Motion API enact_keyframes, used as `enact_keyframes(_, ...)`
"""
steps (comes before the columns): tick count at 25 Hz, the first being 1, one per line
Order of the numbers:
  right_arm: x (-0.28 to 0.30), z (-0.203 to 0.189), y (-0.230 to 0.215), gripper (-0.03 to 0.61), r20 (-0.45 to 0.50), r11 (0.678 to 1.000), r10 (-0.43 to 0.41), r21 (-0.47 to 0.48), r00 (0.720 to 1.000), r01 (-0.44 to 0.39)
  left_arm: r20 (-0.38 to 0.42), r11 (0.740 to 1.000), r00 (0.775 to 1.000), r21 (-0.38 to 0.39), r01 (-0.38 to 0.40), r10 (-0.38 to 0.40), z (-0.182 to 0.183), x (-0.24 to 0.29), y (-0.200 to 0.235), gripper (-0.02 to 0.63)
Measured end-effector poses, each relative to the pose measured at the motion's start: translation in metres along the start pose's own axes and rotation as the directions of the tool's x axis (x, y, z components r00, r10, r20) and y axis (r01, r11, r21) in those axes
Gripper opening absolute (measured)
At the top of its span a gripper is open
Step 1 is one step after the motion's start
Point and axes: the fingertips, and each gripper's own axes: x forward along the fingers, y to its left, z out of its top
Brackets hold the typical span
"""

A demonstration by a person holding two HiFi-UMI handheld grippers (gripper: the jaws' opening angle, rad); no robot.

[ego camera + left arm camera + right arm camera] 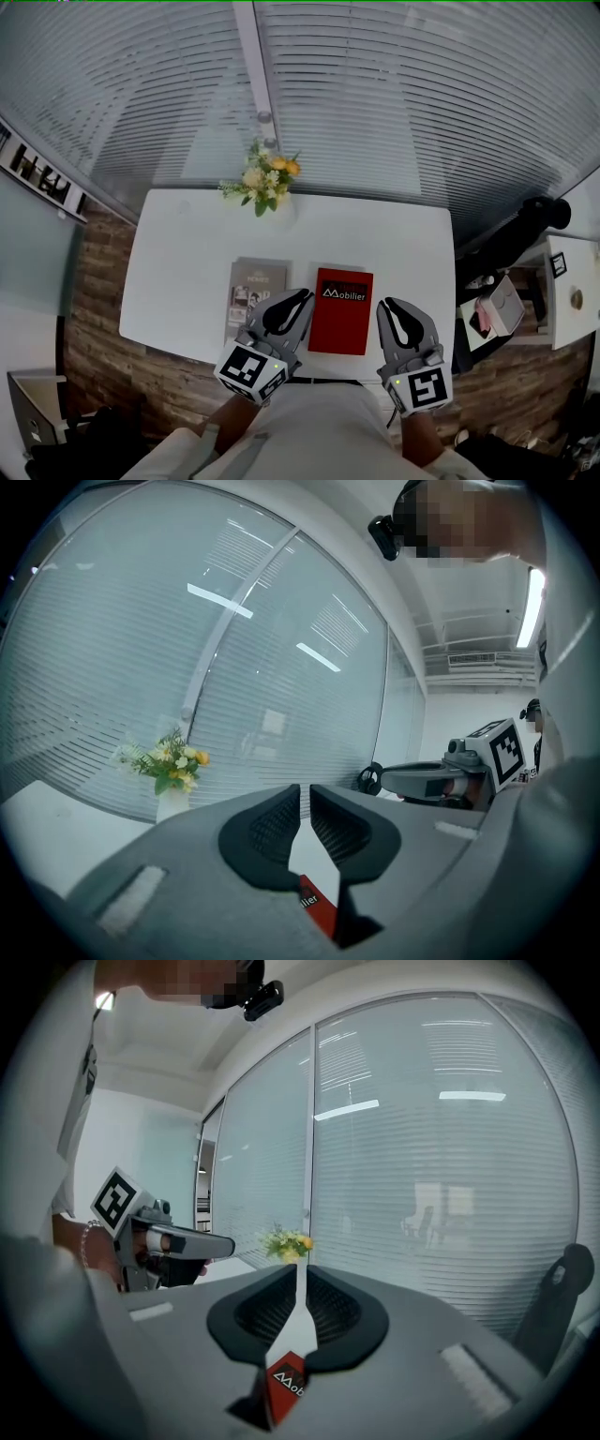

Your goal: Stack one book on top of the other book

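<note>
Part of grey book (257, 281) hides under left claw (307, 296).

Bright, even daylight is diffused through the pale slatted window blinds (394, 103), across which white glare streaks are reflected. Straight lines are bowed by fisheye distortion, corners are darkened, and the grey plastic left gripper (305, 799) is rendered soft near the lens.
</note>
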Motion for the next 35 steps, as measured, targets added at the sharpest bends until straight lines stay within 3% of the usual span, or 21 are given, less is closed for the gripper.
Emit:
enact_keyframes(18, 0.011, -0.109, -0.013, 0.121, -0.181, 0.995, 0.008, 0.104, 0.983, 0.011, -0.181, 0.992, 0.983, -0.128, -0.019, -0.004, -0.096, 0.02, 0.013, 0.133)
enact_keyframes(35, 0.019, -0.217, -0.006, 0.201, -0.331, 0.978, 0.064, 0.209, 0.941, 0.007, -0.386, 0.98, 0.922, -0.192, -0.048, -0.03, -0.218, 0.027, 0.024, 0.189)
